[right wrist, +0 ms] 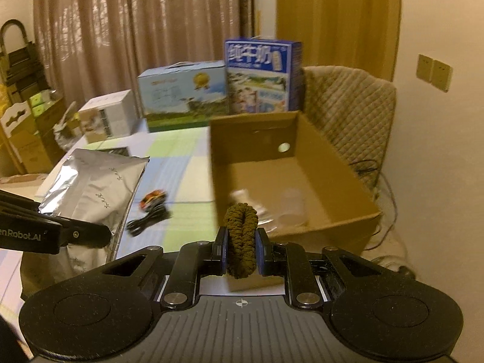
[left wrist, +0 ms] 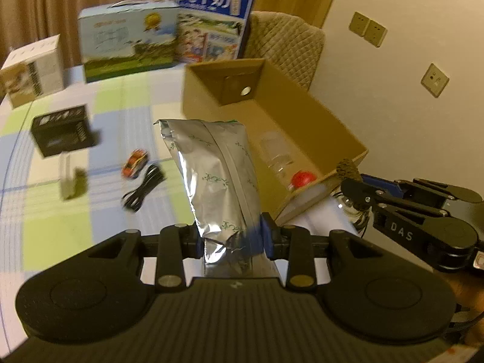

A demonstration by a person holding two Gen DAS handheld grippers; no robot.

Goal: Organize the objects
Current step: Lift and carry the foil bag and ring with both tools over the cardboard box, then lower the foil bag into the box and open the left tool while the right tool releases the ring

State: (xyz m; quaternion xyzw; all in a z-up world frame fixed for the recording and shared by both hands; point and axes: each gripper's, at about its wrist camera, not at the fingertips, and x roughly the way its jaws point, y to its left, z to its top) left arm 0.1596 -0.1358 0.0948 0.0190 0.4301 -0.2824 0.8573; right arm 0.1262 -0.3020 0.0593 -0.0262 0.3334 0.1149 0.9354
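My left gripper (left wrist: 233,239) is shut on the lower end of a silver foil pouch (left wrist: 214,169), which stands up above the table, just left of the open cardboard box (left wrist: 302,115). In the right wrist view the pouch (right wrist: 96,187) hangs at the left. My right gripper (right wrist: 241,251) is shut on an olive-brown fuzzy hair tie (right wrist: 240,233), held near the box's (right wrist: 302,187) near wall. From the left wrist view the right gripper (left wrist: 352,181) shows at the right, by the box's near corner. Inside the box lie a clear plastic bottle (left wrist: 276,154) and a red round thing (left wrist: 302,178).
On the checked tablecloth (left wrist: 115,112) lie a toy car (left wrist: 135,162), a coiled black cable (left wrist: 145,190), a black box (left wrist: 62,130) and a small blurred bottle (left wrist: 72,178). Milk cartons (left wrist: 211,21), a blue carry box (left wrist: 127,39) and a white box (left wrist: 33,69) stand at the back. A padded chair (right wrist: 348,109) is behind the cardboard box.
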